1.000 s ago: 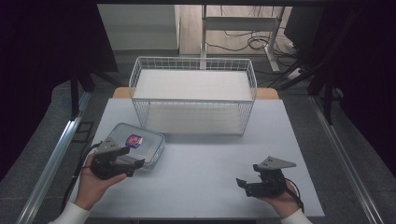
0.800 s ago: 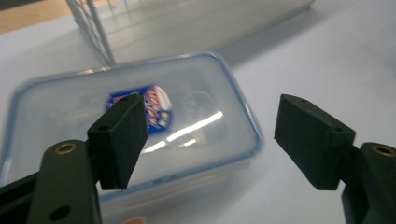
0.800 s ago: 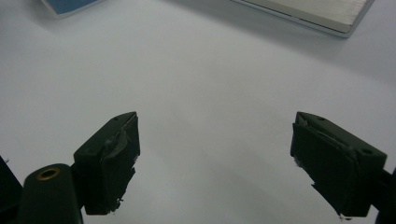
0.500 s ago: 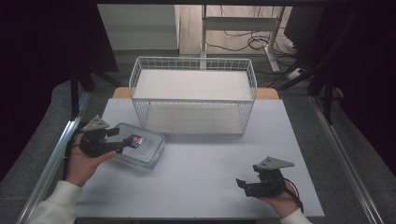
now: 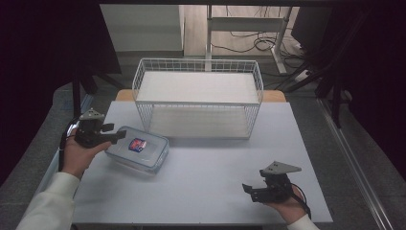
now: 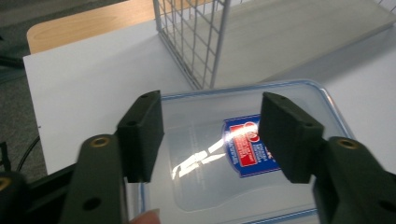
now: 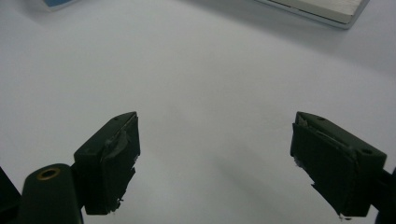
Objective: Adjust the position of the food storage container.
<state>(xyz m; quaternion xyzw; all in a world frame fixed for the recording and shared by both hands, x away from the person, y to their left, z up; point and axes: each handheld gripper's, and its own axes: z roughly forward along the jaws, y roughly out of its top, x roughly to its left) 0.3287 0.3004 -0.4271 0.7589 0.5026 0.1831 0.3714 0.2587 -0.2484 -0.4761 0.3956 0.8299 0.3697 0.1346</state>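
A clear box (image 5: 139, 149) lies on the table just in front of the basket (image 5: 198, 101). The left gripper (image 5: 114, 136), jaws part-open and just closing, hovers over the box's left end, gripping nothing.

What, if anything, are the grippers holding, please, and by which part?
Nothing: the left gripper has open jaws above the container, and the right gripper is open.

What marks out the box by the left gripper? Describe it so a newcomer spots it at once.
Start at the white wire basket at the back of the table. Just in front of its left corner lies a flat, clear box, at the left gripper. Its lid carries a blue and red label.
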